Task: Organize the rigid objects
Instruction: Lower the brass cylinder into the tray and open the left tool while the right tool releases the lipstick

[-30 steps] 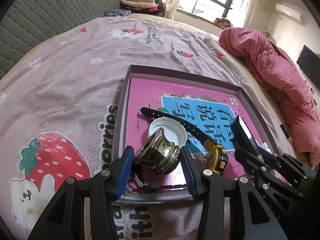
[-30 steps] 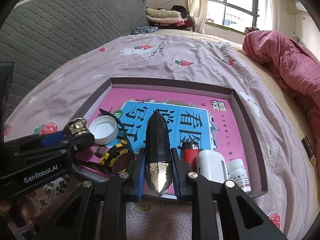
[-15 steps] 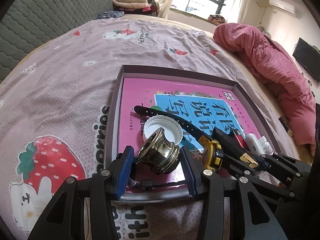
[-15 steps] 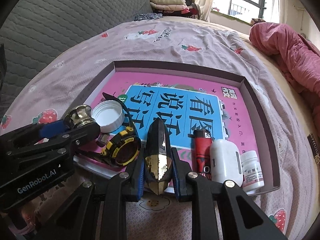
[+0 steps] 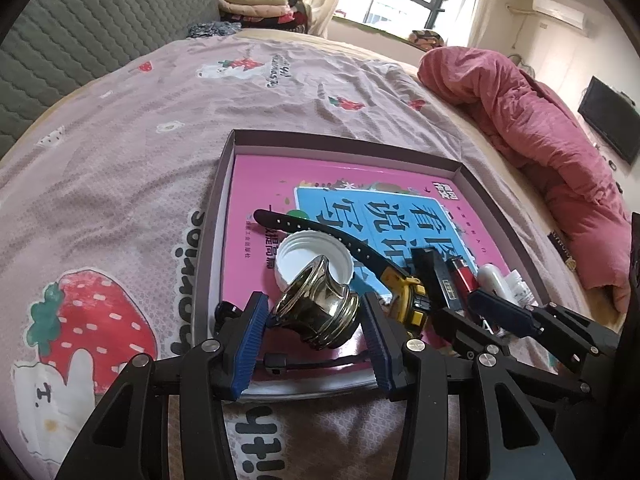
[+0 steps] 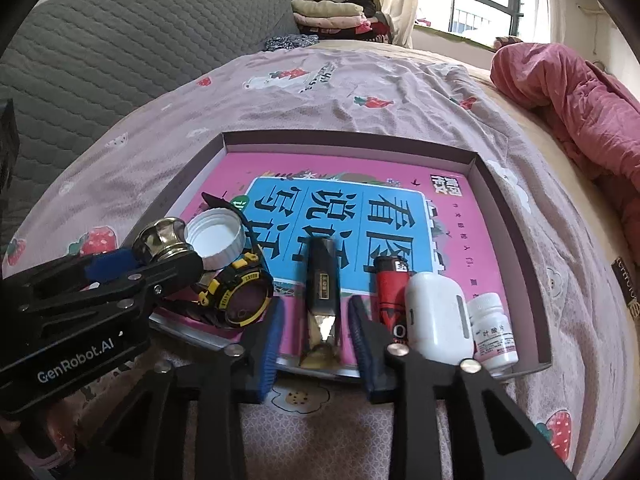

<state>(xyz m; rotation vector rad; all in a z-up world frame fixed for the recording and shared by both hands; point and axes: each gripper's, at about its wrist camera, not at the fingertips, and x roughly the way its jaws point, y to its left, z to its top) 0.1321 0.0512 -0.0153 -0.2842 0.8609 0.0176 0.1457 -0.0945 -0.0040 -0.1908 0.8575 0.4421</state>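
Shallow box (image 6: 516,216) lying on a bed with a strawberry-print sheet (image 6: 320,96); a pink and blue book cover (image 6: 360,216) lines the box floor.

Left tool (image 5: 316,322): blue pads pinching a brass knob (image 5: 320,306) from both sides, above the box's 7 o'clock corner. In the right wrist view the same tool (image 6: 132,264) enters from 9 o'clock with the knob (image 6: 162,240) between its pads.

Right tool (image 6: 316,336): jaws opening, pads spread apart to either side of a black and gold bar (image 6: 322,300). The bar lies lengthwise on the book cover at the box's 6 o'clock edge, and neither pad presses on it. In the left wrist view this tool (image 5: 480,312) appears at 4 o'clock.

Objects along the near edge of the box, from 9 o'clock toward 3 o'clock in the right wrist view: white cap (image 6: 216,238), open side up; yellow and black watch (image 6: 240,298), its strap running under the cap's far side; the bar; red lighter (image 6: 390,292); white case (image 6: 436,320); small white pill bottle (image 6: 492,328). Lighter, case and bottle stand side by side, each just beside the next.

A pink quilt (image 6: 580,108) is heaped at 2 o'clock on the bed, well apart from the box. Folded clothes (image 6: 328,16) are stacked at 12 o'clock near a window.
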